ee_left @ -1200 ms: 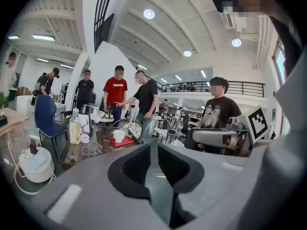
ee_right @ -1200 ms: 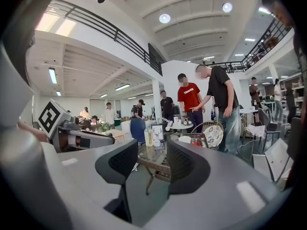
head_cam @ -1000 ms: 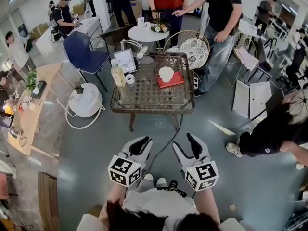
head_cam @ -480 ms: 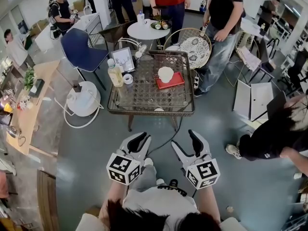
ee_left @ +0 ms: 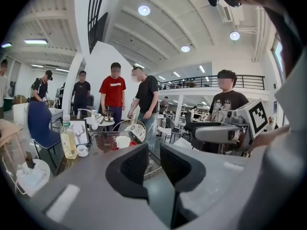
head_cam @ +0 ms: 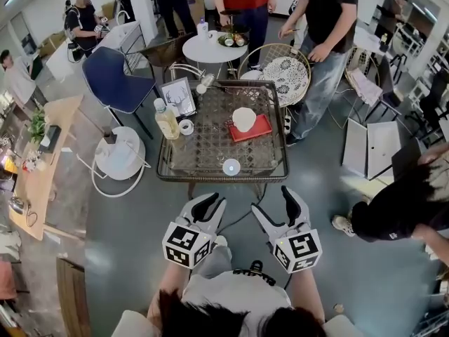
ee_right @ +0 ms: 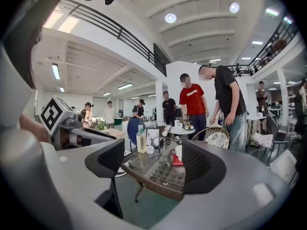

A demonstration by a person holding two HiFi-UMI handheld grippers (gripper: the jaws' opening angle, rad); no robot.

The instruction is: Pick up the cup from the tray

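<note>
The white cup [head_cam: 243,119] stands on a red tray [head_cam: 257,129] at the far right of a wicker-edged glass table [head_cam: 210,154]. Both grippers hang in the air short of the table's near edge, well apart from the cup. My left gripper [head_cam: 208,202] is open by only a narrow gap and holds nothing. My right gripper [head_cam: 273,203] is wide open and holds nothing. The left gripper view shows the cup [ee_left: 123,141] far ahead, left of the jaws. In the right gripper view the cup [ee_right: 178,152] sits beside the right pad, on the tray [ee_right: 176,161].
A bottle [head_cam: 167,121], a tape roll [head_cam: 186,126] and a picture frame [head_cam: 179,95] stand on the table's left side. A white disc [head_cam: 231,166] lies near its front edge. People stand behind the table by a wicker chair [head_cam: 284,72]. A blue chair [head_cam: 112,79] stands at the left.
The table has drawn nearer in the head view, and the white disc at its front edge has come into sight. Both grippers have stayed side by side, unchanged in opening.
</note>
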